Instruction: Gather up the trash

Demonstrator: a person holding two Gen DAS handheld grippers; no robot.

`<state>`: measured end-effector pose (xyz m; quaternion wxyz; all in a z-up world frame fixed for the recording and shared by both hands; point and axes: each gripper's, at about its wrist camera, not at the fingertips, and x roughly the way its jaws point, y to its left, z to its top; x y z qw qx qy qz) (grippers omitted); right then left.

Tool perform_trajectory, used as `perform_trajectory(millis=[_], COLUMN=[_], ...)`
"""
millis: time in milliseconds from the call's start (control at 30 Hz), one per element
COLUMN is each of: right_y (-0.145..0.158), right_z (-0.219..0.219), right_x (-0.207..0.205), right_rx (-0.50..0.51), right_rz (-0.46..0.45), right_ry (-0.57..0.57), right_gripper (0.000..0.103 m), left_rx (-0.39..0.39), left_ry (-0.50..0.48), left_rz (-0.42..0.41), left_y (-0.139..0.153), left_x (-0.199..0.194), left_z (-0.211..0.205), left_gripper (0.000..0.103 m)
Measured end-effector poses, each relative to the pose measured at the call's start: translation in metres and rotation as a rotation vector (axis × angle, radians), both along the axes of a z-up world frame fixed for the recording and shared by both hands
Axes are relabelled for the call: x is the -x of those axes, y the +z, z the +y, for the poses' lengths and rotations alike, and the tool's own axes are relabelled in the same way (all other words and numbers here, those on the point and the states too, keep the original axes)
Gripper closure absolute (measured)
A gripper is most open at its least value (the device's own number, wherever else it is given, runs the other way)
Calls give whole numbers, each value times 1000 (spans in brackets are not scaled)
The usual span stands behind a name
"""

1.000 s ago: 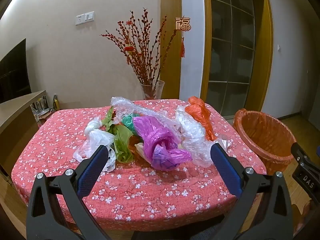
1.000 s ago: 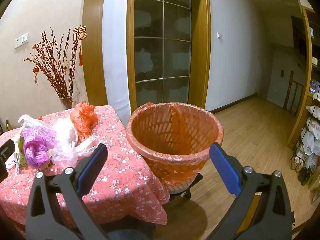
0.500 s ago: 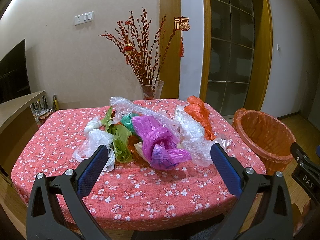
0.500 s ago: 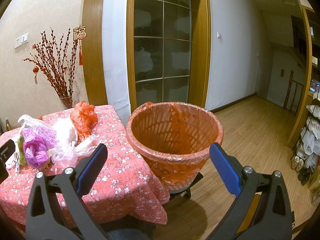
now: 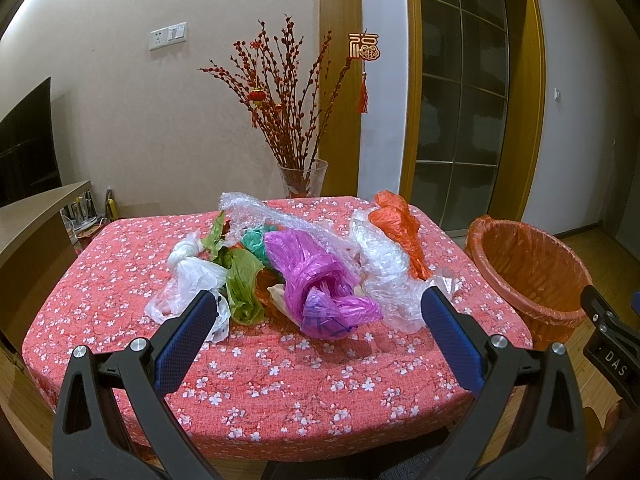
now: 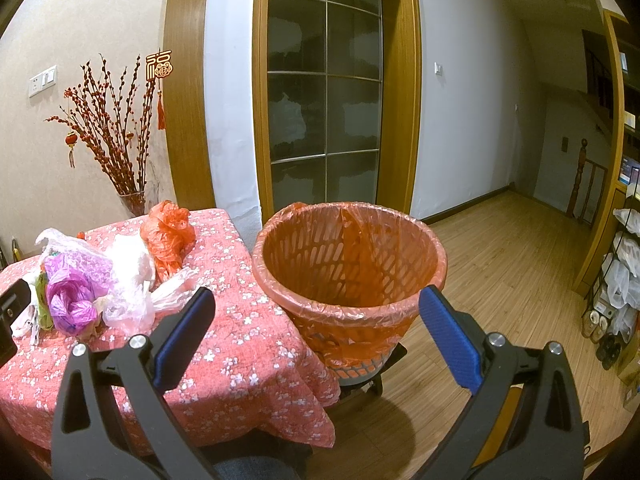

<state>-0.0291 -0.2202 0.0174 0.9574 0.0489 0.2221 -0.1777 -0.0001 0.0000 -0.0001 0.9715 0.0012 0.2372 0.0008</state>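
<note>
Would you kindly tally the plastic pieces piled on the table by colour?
Purple bag: 1
Orange bag: 1
Olive green bag: 1
Teal bag: 1
White bag: 1
Clear bubble wrap or film: 2 at least
Total: 7 at least; pieces underneath are partly hidden.

Left wrist view: low at near edge of surface [image 5: 304,360], facing wall across bag pile [image 5: 304,272]. Right wrist view: same height, turned toward bin [image 6: 348,264] and hallway. Both share pile, bin, vase [image 5: 303,178]; each catches other tool at frame edge.
</note>
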Motion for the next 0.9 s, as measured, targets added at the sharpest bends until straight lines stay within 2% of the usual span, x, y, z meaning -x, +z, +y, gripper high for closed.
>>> perform_trajectory(millis=[900], right_y=[0], right_z=[-1], right_x=[-1], right_rx=[-2], right_rz=[2], right_ry=[-2], right_gripper=[4], left_rx=[-1], left_ry=[-1], left_rz=[4], left_y=[0], left_x=[6], left_z=[0], left_gripper=[2])
